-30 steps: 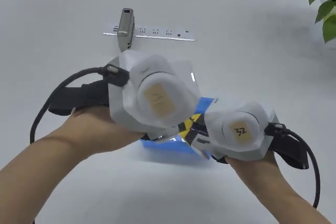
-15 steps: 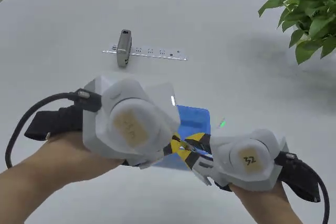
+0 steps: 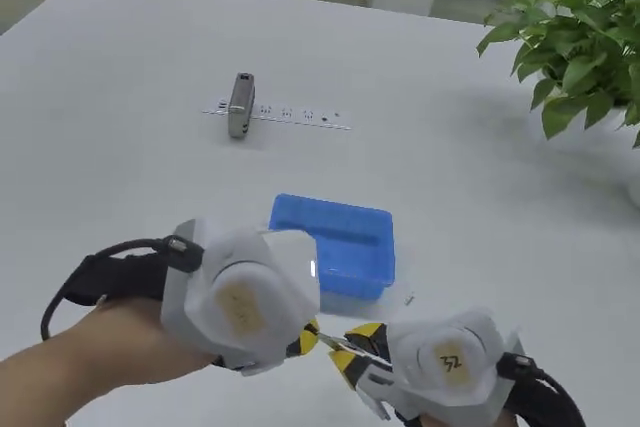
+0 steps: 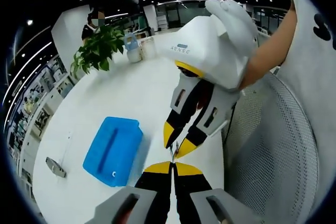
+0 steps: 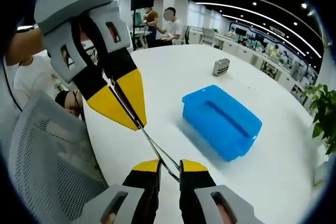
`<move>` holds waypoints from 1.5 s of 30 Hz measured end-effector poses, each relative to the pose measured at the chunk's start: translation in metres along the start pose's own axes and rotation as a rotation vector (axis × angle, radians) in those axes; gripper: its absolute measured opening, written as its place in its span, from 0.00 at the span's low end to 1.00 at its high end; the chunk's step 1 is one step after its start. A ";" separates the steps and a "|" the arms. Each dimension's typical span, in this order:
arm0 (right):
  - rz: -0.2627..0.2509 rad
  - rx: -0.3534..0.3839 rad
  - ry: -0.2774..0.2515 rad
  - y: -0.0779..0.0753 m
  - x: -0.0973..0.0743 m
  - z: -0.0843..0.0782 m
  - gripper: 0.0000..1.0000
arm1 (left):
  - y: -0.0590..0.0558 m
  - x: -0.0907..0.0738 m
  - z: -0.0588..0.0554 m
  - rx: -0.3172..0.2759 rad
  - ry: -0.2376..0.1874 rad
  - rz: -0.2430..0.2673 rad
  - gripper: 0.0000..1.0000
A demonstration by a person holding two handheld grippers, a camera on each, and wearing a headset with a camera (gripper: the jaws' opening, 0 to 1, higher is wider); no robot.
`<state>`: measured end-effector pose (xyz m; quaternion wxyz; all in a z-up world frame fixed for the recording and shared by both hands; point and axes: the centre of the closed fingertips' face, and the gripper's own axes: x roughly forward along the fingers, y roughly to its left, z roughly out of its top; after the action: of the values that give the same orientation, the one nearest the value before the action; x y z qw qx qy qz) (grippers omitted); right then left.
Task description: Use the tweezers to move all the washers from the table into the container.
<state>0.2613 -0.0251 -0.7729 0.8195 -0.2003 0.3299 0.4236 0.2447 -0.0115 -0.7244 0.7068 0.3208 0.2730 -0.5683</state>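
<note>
You are clamping the tweezers (image 5: 153,144) in left gripper (image 4: 174,165) and right gripper (image 5: 169,166); blue container (image 3: 335,237) is sitting just beyond, power strip (image 3: 290,115) and plant (image 3: 580,37) farther off

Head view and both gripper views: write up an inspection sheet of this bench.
Surface: white table.
Job's things: blue container on the table beyond the grippers; tweezers spanning from one gripper to the other; a speck beside the container, too small to call a washer.
Clutter: power strip with a grey adapter on it.
Grippers: left gripper and right gripper face each other, both shut on the tweezers.
Cables: black cable looping from the left gripper.
Surroundings: plant, mesh chair.
</note>
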 end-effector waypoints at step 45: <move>-0.226 0.324 -0.222 -0.018 -0.110 0.008 0.73 | 0.014 -0.069 -0.077 -0.523 -0.121 0.411 0.61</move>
<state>0.2323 -0.0918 -0.6880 0.9145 -0.0538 0.2770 0.2900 0.2422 0.0926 -0.7204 0.8800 0.1426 0.2966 -0.3425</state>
